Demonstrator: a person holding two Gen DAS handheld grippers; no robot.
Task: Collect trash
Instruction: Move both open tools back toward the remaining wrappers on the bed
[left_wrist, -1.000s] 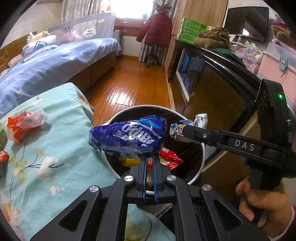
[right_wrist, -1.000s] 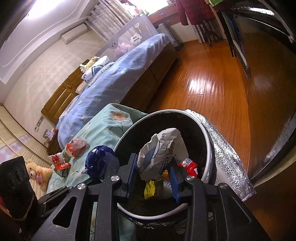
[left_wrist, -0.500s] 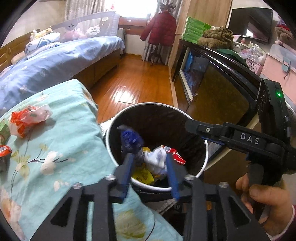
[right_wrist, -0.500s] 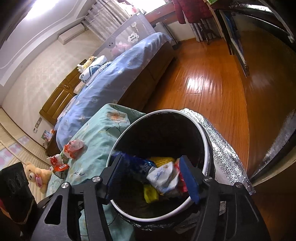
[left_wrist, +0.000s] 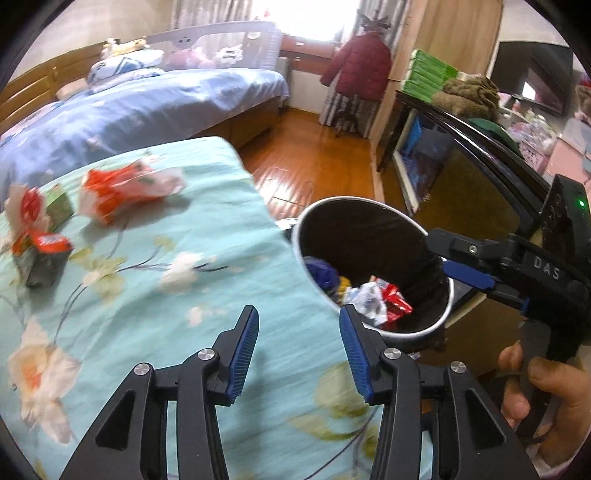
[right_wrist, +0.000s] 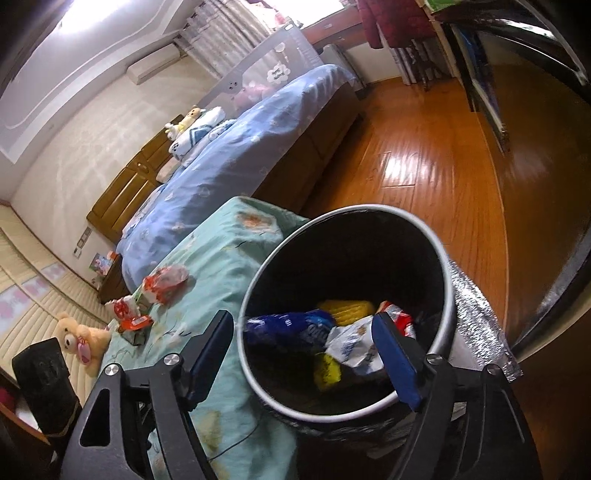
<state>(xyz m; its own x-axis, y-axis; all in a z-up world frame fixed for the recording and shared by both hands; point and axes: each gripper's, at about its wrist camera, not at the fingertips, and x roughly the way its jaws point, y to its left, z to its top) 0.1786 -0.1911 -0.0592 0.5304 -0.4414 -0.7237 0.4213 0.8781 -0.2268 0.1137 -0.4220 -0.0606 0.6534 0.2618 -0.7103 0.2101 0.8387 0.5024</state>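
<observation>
A round bin (left_wrist: 369, 201) (right_wrist: 448, 295) with a black liner stands against the teal flowered cover (left_wrist: 184, 258). Inside lie a blue wrapper (right_wrist: 291, 328) (left_wrist: 323, 271), a white wrapper (right_wrist: 351, 347), and yellow and red packets. My left gripper (left_wrist: 299, 350) hangs over the cover's edge beside the bin; its jaws are opening, with nothing between them. My right gripper (right_wrist: 303, 350) (left_wrist: 439, 251) is above the bin's near rim, its jaws also opening and empty. On the cover lie a red-and-white wrapper (left_wrist: 125, 188) (right_wrist: 164, 282) and small red packs (left_wrist: 40, 251).
A bed with blue sheets (left_wrist: 147, 107) stands behind the cover, with wooden floor (right_wrist: 424, 166) beyond the bin. A dark cabinet (left_wrist: 472, 177) runs along the right. Silver foil (right_wrist: 476, 325) lies beside the bin. A hand (left_wrist: 546, 398) holds the right gripper's handle.
Both grippers opened: the left let go of the blue wrapper and the right of the white one, and both now lie in the bin. The left gripper moved left over the cover.
</observation>
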